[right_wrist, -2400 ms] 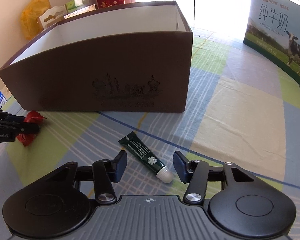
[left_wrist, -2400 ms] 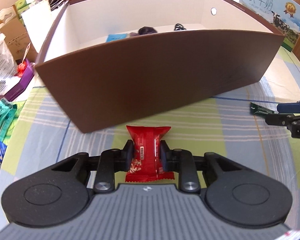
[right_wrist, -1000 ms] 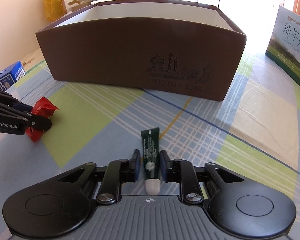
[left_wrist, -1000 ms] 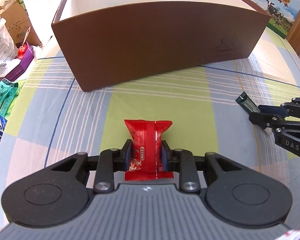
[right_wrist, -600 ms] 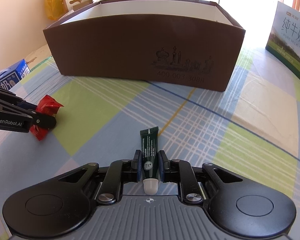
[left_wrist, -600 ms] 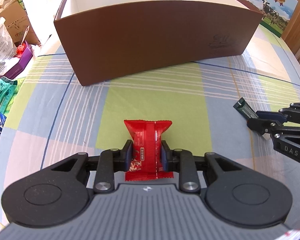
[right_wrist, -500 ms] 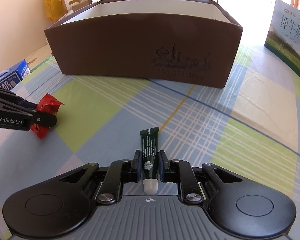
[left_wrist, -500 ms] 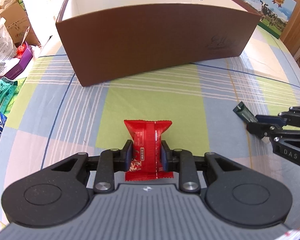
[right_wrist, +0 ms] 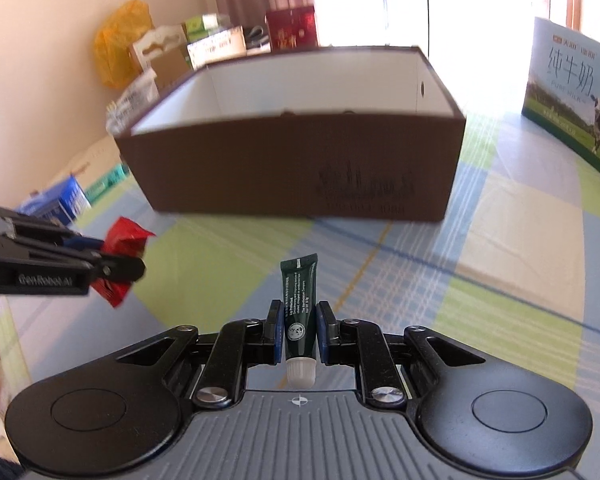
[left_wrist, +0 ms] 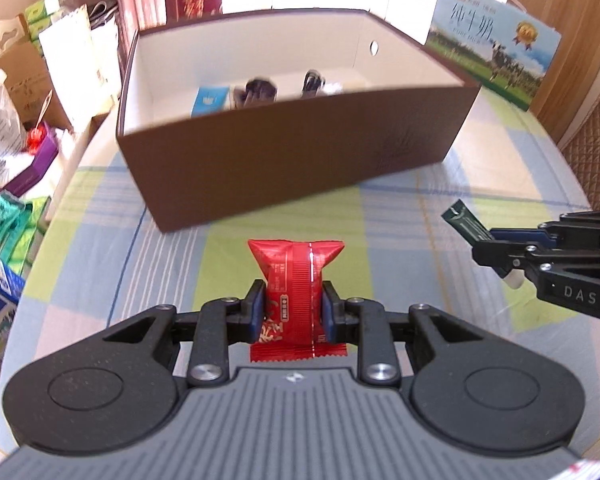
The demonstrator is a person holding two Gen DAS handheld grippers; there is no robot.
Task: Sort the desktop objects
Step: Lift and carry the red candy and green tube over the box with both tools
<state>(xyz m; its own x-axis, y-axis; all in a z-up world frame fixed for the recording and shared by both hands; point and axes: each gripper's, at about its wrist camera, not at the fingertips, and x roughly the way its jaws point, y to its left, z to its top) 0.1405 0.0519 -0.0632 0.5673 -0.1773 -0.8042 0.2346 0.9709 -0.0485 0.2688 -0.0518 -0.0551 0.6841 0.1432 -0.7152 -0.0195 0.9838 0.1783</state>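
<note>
Red snack packet [left_wrist: 296, 280] clamped upright between fingers of left gripper [left_wrist: 293, 312], held off the checked tablecloth [left_wrist: 400, 240], short of the brown box [left_wrist: 292, 168]. Dark green tube [right_wrist: 299, 304] pinched between fingers of right gripper [right_wrist: 298, 330], white cap toward camera, crimped end pointing at box. Both grippers side by side, well apart, each visible in the other's view. Box open-topped, white inside, on the cloth ahead; a blue packet [left_wrist: 209, 100] and dark items [left_wrist: 258, 89] on its floor, blurred. Milk carton [right_wrist: 576, 92] standing to the right. Assorted bags and boxes [left_wrist: 16, 128] crowded at left.
</note>
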